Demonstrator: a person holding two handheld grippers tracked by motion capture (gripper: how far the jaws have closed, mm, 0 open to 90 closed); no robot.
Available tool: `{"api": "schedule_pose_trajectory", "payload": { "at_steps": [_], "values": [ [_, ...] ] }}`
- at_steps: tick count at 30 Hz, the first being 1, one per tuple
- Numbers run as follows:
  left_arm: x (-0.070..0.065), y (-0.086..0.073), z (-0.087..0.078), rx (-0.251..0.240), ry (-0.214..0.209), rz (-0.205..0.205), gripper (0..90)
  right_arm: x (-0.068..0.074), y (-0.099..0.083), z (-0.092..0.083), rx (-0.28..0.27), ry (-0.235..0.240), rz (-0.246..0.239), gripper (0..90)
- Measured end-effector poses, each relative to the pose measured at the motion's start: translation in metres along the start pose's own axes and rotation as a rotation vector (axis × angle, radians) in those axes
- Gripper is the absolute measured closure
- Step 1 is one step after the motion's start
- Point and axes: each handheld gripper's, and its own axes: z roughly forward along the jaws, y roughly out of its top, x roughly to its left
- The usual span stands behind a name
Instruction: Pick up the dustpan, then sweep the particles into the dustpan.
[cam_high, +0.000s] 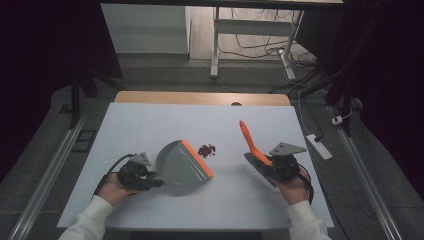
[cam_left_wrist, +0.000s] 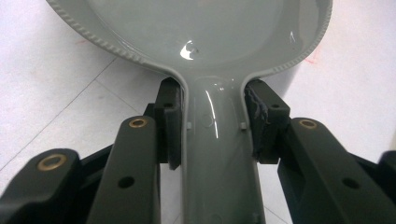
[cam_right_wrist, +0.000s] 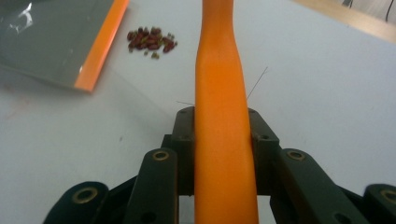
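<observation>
Both tools are in hand: the left gripper (cam_high: 150, 177) clamps the dustpan (cam_high: 182, 162) handle at centre frame, and the right gripper (cam_high: 270, 167) clamps the brush (cam_high: 250, 142) at right. The beans (cam_high: 206, 150) still lie unswept between them, just beyond the pan's orange lip.

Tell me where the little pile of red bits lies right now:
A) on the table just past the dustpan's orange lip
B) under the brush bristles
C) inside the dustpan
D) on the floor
A: the red bits sit on the white table just beyond the orange lip of the dustpan, apart from the brush; the right gripper view shows the same gap.
</observation>
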Motion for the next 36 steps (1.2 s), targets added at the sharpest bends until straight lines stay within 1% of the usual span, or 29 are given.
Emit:
{"api": "schedule_pose_trajectory", "payload": {
  "at_steps": [2, 3, 4, 10, 14, 17, 20, 22, 26, 31, 33, 36],
  "values": [
    [-0.001, 0.000, 0.000, 0.001, -0.003, 0.005, 62.0, 0.000, 0.008, 0.004, -0.013, 0.005, -0.013, 70.5],
    [-0.001, 0.000, 0.000, 0.002, -0.004, 0.010, 62.0, 0.001, 0.012, 0.007, -0.015, 0.006, -0.011, 70.6],
    [-0.001, 0.000, -0.001, 0.000, -0.005, 0.008, 62.0, 0.001, 0.016, 0.010, -0.018, 0.009, -0.018, 70.6],
    [0.000, -0.001, -0.002, -0.003, -0.008, 0.005, 62.0, 0.007, 0.034, 0.029, -0.026, 0.047, -0.020, 70.6],
    [-0.001, -0.002, -0.002, -0.006, -0.008, 0.002, 62.0, 0.013, 0.047, 0.043, -0.030, 0.057, -0.042, 70.6],
    [-0.001, -0.003, -0.002, -0.007, -0.006, 0.000, 62.0, 0.016, 0.055, 0.054, -0.031, 0.063, -0.047, 70.6],
    [-0.001, -0.003, -0.002, -0.010, -0.013, -0.002, 62.0, 0.018, 0.062, 0.065, -0.033, 0.071, -0.050, 70.6],
    [-0.002, -0.003, -0.002, -0.008, -0.012, 0.001, 62.0, 0.018, 0.066, 0.070, -0.035, 0.076, -0.053, 70.6],
    [-0.001, -0.003, -0.002, -0.011, -0.013, -0.004, 61.9, 0.016, 0.072, 0.079, -0.043, 0.071, -0.049, 70.6],
    [-0.001, -0.003, -0.001, -0.010, -0.014, -0.001, 61.9, 0.012, 0.077, 0.090, -0.042, 0.058, -0.038, 70.6],
    [-0.001, -0.002, -0.001, -0.009, -0.016, -0.003, 62.0, 0.011, 0.078, 0.096, -0.032, 0.059, -0.031, 70.6],
    [-0.001, -0.002, 0.000, -0.005, -0.015, -0.005, 61.9, 0.008, 0.079, 0.106, -0.012, 0.055, -0.034, 70.6]
  ]
}}
